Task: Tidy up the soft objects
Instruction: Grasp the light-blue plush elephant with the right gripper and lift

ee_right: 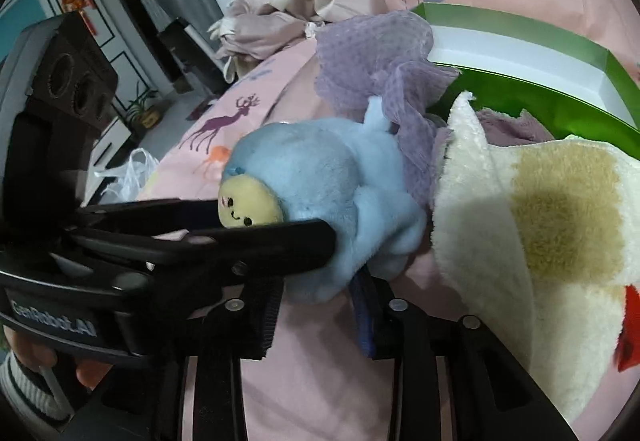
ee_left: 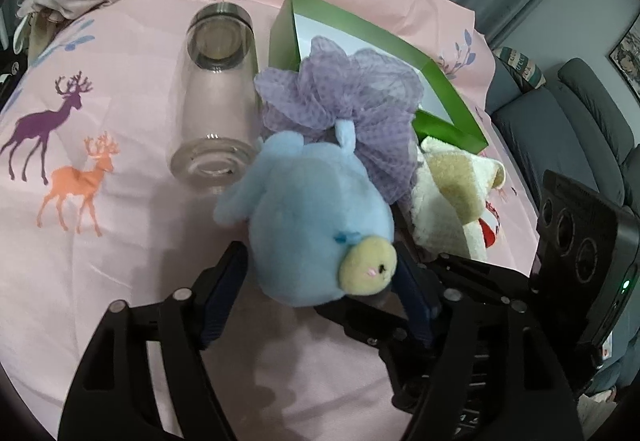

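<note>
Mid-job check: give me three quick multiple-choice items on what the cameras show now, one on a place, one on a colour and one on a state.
1. Where is the purple mesh sponge?
A. On the floor
B. Against the green box, just behind the blue plush toy
C. In a drawer

2. What colour is the inside of the green box?
A. White
B. Black
C. Orange

3. How does the glass jar stand?
A. Upright
B. Lying on its side
C. Upside down

Answers: 1 B, since the sponge overlaps the box's near wall and the toy lies right in front of it. 2 A, since the box floor shows white. 3 B, since the jar's base and mouth both face sideways along the sheet.
</note>
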Motion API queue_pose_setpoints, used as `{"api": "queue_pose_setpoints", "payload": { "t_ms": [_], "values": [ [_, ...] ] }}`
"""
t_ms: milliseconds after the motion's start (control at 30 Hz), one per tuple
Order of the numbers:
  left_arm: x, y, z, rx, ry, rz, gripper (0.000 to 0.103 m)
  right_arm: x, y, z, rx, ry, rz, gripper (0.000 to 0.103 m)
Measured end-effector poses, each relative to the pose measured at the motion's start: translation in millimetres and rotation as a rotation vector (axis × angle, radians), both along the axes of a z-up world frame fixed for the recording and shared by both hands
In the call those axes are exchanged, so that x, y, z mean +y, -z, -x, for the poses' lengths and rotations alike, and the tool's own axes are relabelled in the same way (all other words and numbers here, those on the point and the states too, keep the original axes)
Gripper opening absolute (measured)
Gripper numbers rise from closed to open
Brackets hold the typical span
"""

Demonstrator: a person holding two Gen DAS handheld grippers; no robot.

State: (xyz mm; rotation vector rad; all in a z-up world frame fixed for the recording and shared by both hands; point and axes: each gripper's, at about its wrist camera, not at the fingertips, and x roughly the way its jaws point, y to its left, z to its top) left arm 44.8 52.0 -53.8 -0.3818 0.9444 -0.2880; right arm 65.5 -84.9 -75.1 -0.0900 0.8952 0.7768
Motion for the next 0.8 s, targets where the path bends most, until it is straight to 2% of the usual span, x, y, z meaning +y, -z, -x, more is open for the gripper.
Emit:
{"api": "queue_pose_setpoints", "payload": {
  "t_ms": [133, 300, 367, 467, 533, 567, 667, 800],
  "values": [
    [4.0, -0.5, -4.6, 0.004, -0.021, 0.002, 0.083, 8.4, 1.0, 1.6, -0.021, -0.010, 0.070, 0.038],
    [2.2, 0.6, -10.8, 0.004, -0.001, -0.002, 0.083, -2.3, -3.5, 7.1, -0.059, 0.043, 0.088, 0.070],
    [1.2, 1.9, -14.4, 0.014, 0.012, 0.013, 0.083, -7.4, -4.0, -1.0, -0.066, 0.082, 0.087, 0.070],
    [-1.2, 4.5, -19.0, 0.016, 0.039, 0.024, 0.081, -1.0, 0.9, -12.3, -0.017, 0.042, 0.040, 0.074],
    [-3.7, 6.1, -21.4, 0.015, 0.044, -0.001, 0.076, 10.2, 2.9, -12.9, -0.032, 0.004, 0.048, 0.075],
    [-4.5, 7.5, -22.2, 0.017, 0.045, -0.020, 0.070, 16.0, 3.4, -13.4, -0.052, -0.004, 0.067, 0.075],
    [-4.7, 11.2, -20.7, 0.015, 0.053, -0.031, 0.066, 19.1, 7.6, -16.2, -0.036, -0.017, 0.074, 0.074],
    [-7.8, 9.3, -13.3, -0.008, 0.055, -0.054, 0.066, 15.1, 5.9, -11.4, -0.031, -0.019, 0.055, 0.071]
  ]
}}
